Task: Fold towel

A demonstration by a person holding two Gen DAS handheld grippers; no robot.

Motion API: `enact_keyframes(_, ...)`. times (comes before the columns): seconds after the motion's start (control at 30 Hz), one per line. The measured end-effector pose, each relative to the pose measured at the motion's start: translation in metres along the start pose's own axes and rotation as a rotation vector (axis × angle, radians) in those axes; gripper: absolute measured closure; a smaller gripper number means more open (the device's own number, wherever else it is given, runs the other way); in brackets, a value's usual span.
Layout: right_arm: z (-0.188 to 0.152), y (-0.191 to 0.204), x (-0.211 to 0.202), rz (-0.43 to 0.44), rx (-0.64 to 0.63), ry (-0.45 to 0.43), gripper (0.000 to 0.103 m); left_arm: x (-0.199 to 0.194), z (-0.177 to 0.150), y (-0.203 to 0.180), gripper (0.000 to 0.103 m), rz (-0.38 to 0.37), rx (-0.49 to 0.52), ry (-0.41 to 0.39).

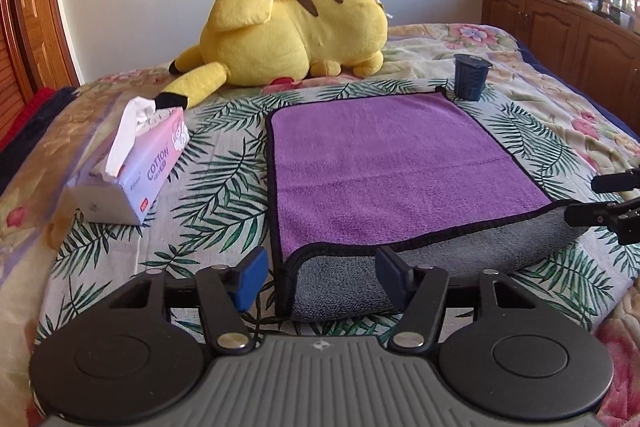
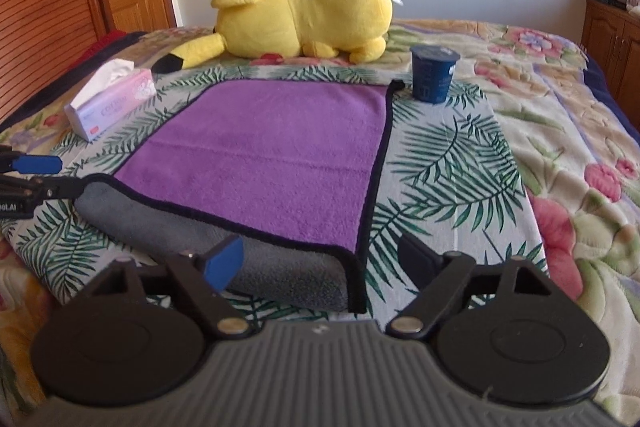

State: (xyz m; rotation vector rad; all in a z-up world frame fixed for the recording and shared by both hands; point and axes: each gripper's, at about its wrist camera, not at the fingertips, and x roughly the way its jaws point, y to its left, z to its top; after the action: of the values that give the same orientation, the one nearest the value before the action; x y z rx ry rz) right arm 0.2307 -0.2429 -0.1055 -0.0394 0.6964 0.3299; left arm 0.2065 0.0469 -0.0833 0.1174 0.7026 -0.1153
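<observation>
my left claw (image 1: 320,277) and right claw (image 2: 320,265) both gape wide, holding nothing, at the near corners of the purple towel (image 1: 384,163), spread flat on the bed (image 1: 208,187), near edge rolled grey.

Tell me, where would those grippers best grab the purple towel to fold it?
Probably at the two near corners of the towel, one per gripper, coming in low from the near edge. That edge is curled back showing its grey underside, so it sits raised off the bedspread. The open left gripper and right gripper already face them.
</observation>
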Motion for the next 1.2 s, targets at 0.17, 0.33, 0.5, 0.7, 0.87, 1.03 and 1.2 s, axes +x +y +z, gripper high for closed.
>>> enact_keyframes(0.17, -0.001, -0.006, 0.008, 0.015, 0.025, 0.038, 0.026, 0.013, -0.001, 0.011, 0.067, -0.001, -0.033, 0.034)
enact_keyframes(0.33, 0.0, -0.014, 0.014, 0.036, 0.061, 0.067, 0.032, 0.022, -0.003, 0.019, 0.085, -0.027, -0.068, 0.06)
enact_keyframes(0.5, -0.001, -0.019, 0.018, 0.054, 0.083, 0.101, 0.039, 0.024, -0.004, 0.021, 0.092, -0.036, -0.089, 0.076)
enact_keyframes(0.7, -0.002, -0.018, 0.02, 0.084, 0.081, 0.128, 0.047, 0.023, -0.005, 0.018, 0.098, -0.046, -0.073, 0.073)
enact_keyframes(0.87, -0.001, -0.017, 0.018, 0.116, 0.086, 0.125, 0.054, 0.021, -0.004, 0.019, 0.103, -0.05, -0.077, 0.06)
enact_keyframes(1.03, 0.0, -0.017, 0.016, 0.126, 0.082, 0.118, 0.064, 0.022, -0.005, 0.016, 0.103, -0.053, -0.063, 0.063)
enact_keyframes(1.2, 0.001, -0.016, 0.016, 0.121, 0.071, 0.109, 0.073, 0.023, -0.007, 0.014, 0.103, -0.039, -0.051, 0.06)
